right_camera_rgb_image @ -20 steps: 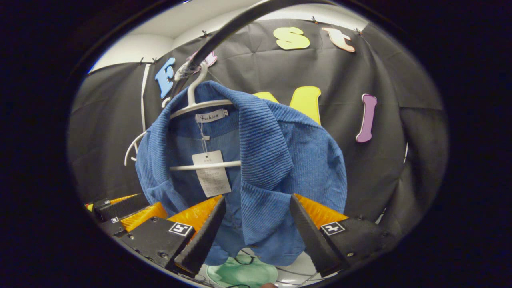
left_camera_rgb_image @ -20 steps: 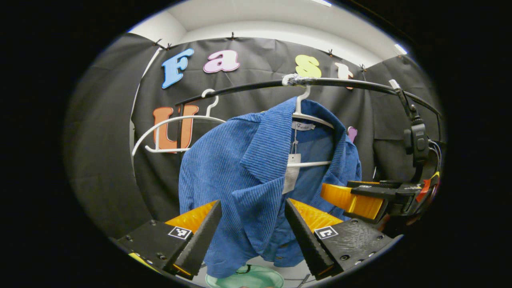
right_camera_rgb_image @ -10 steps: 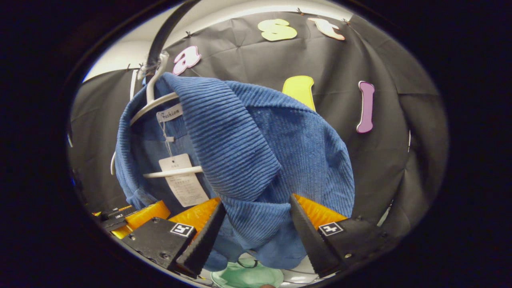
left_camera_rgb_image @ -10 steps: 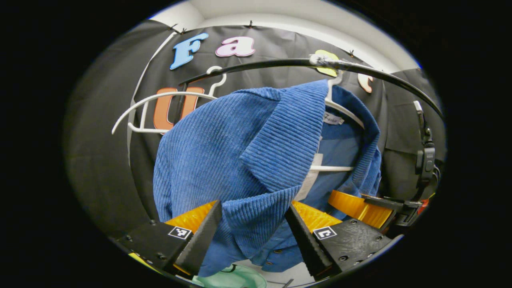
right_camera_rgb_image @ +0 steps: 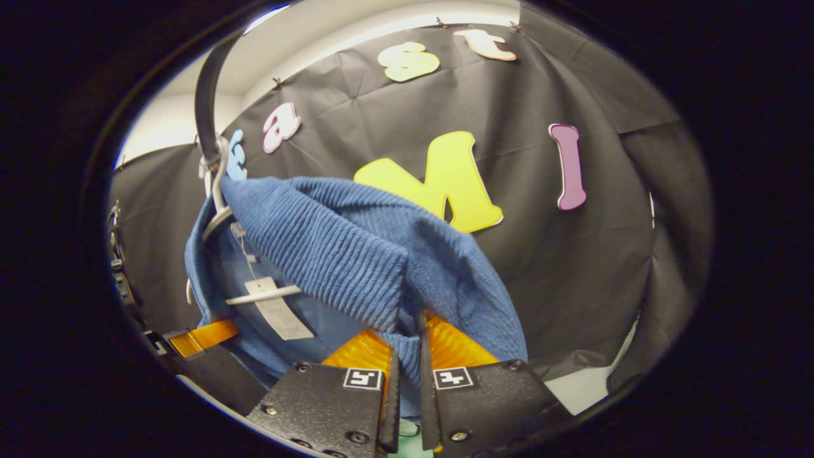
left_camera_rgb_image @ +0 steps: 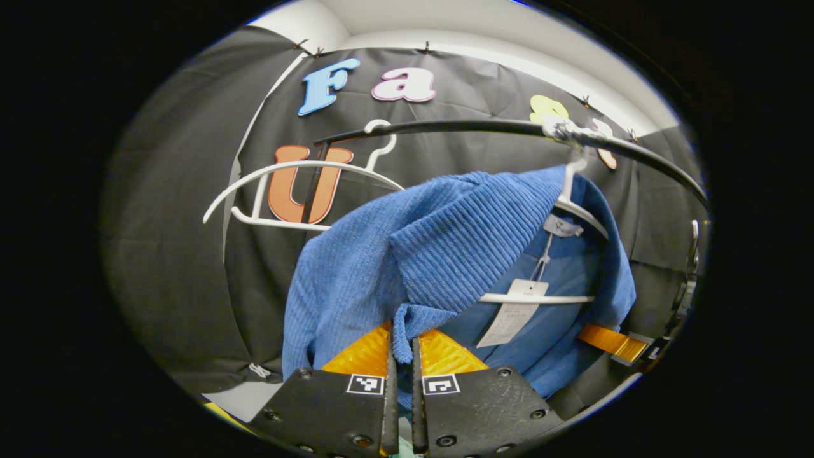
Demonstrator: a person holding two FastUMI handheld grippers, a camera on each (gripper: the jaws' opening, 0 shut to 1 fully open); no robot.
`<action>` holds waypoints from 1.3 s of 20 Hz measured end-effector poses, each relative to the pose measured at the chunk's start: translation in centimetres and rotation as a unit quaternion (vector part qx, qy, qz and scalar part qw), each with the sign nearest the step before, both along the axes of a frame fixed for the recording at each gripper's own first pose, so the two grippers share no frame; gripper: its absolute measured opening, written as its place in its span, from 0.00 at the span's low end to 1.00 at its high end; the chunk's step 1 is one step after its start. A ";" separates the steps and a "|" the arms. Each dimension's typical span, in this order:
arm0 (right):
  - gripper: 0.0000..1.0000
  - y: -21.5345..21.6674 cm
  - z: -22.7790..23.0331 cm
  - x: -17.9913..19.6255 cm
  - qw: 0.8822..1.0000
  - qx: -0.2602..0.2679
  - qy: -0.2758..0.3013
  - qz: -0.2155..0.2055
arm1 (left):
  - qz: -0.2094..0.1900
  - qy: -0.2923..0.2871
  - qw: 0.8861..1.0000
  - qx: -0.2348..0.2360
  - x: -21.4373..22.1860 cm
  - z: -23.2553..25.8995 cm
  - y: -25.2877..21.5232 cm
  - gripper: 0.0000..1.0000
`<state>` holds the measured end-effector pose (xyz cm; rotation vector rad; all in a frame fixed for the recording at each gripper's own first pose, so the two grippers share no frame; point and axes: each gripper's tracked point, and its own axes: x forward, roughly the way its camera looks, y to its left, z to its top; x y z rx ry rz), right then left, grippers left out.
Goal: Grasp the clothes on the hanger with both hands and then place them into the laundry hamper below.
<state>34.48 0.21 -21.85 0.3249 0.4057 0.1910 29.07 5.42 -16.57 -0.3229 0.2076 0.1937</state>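
left gripper (left_camera_rgb_image: 402, 356): clamped on blue jacket (left_camera_rgb_image: 445, 254) lapel | right gripper (right_camera_rgb_image: 407, 356): clamped on other lapel | hanger (left_camera_rgb_image: 575, 203) above both grippers

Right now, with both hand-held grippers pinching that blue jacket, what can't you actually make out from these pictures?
- Laundry hamper: left gripper view, hidden below the left hand-held gripper and blue jacket.
- Jacket's lower half: right gripper view, covered by the right hand-held gripper and cut by the edge.
- Paper tag: print too small to read.
- White hanger: right gripper view, shoulders hidden under the collar.
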 end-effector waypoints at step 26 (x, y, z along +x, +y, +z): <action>0.05 -5.0 12.4 2.4 0.982 0.160 -0.103 0.024 | -0.016 -0.087 0.996 0.027 -1.7 11.7 6.2 0.06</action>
